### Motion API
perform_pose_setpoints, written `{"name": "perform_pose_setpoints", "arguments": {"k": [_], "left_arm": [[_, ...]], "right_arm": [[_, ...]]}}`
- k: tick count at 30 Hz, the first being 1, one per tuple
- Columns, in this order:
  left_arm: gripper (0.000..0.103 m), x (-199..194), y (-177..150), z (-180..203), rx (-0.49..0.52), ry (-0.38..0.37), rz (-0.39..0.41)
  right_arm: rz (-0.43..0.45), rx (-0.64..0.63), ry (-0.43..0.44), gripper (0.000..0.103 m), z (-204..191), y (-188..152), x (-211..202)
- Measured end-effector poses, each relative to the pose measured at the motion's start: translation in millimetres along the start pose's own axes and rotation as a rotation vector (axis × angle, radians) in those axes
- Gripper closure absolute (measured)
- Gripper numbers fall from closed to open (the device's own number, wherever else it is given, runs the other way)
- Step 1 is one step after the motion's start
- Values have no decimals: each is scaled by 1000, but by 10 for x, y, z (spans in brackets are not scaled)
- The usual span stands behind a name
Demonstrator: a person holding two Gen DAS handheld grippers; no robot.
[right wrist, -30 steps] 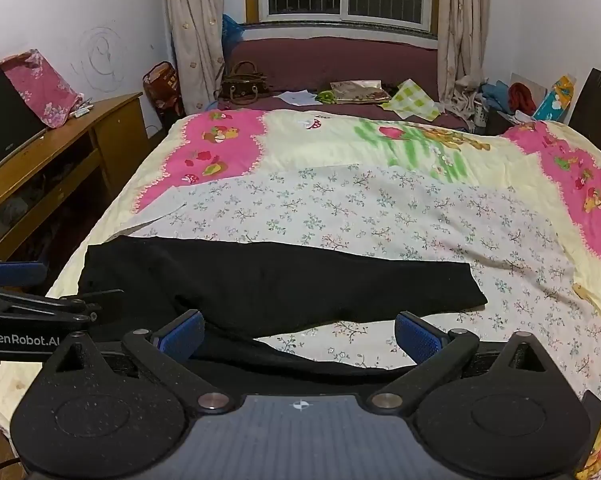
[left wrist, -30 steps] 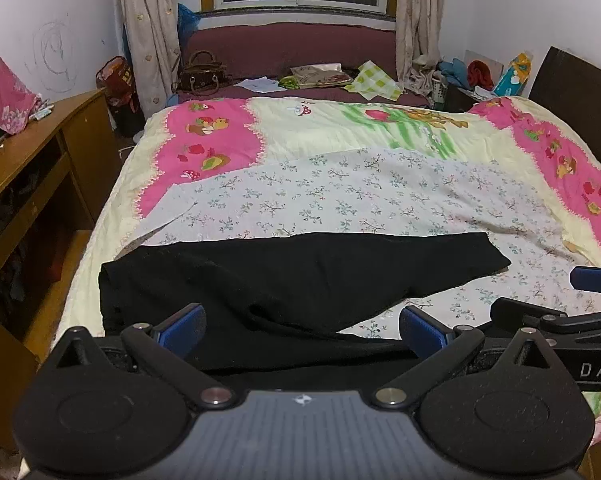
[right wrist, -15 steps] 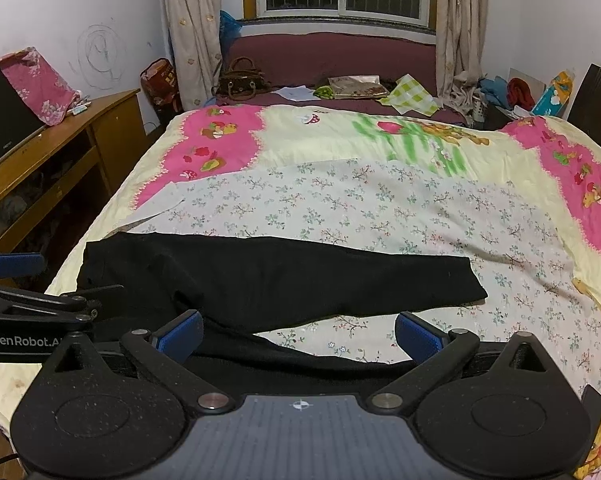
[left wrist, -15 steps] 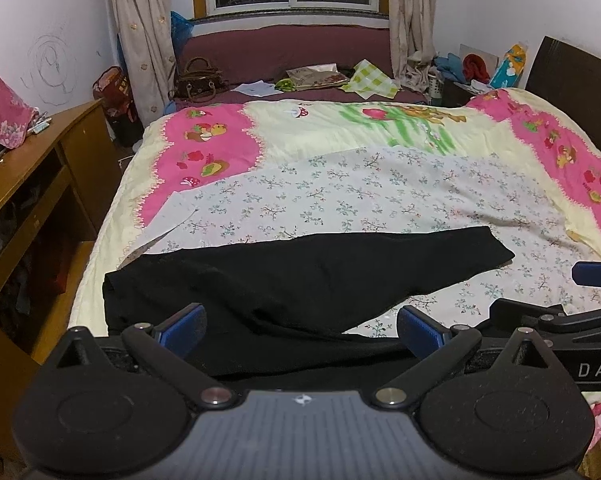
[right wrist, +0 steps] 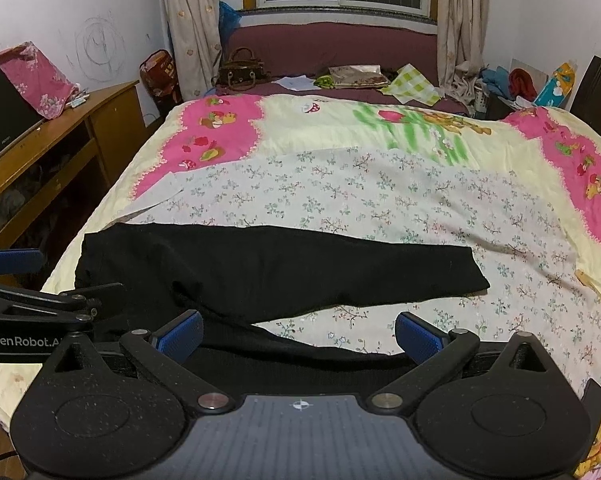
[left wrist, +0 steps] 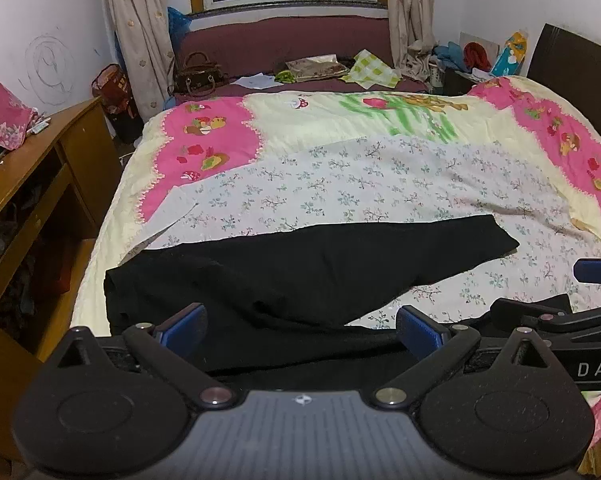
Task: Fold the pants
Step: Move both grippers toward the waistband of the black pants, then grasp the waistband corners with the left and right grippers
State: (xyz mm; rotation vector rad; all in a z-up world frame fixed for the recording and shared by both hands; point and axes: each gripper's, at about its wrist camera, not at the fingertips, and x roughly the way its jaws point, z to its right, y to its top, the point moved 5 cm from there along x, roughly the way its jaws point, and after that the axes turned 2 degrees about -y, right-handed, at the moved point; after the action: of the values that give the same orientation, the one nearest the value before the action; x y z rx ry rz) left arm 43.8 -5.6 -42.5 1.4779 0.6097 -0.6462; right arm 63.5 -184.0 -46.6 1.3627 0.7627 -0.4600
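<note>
The black pants [left wrist: 308, 268] lie along the near edge of the bed [left wrist: 380, 176], long axis left to right. Both the left gripper [left wrist: 300, 330] and right gripper [right wrist: 298, 330] are spread wide (holding nothing) over the near leg.

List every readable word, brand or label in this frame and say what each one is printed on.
"DAS", cut off by the picture's edge: on the right gripper body, seen in the left wrist view.
"GenRobot.A", cut off behind the near gripper: on the left gripper body, seen in the right wrist view.
Small white lettering on the black screen bezel: too small to read.
Print on the colourful bag and the red bag: too blurred to read.
</note>
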Motion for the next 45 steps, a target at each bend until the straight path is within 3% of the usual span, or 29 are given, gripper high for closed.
{"name": "perform_pose_setpoints", "arguments": {"k": [33,45], "left_arm": [[0,271,-15,387,27,70,-95],[0,587,19,624,2,108,-151]], "right_arm": [[-106,-16,62,12,322,-73,290],[-167,-56,116,12,569,-53,571]]}}
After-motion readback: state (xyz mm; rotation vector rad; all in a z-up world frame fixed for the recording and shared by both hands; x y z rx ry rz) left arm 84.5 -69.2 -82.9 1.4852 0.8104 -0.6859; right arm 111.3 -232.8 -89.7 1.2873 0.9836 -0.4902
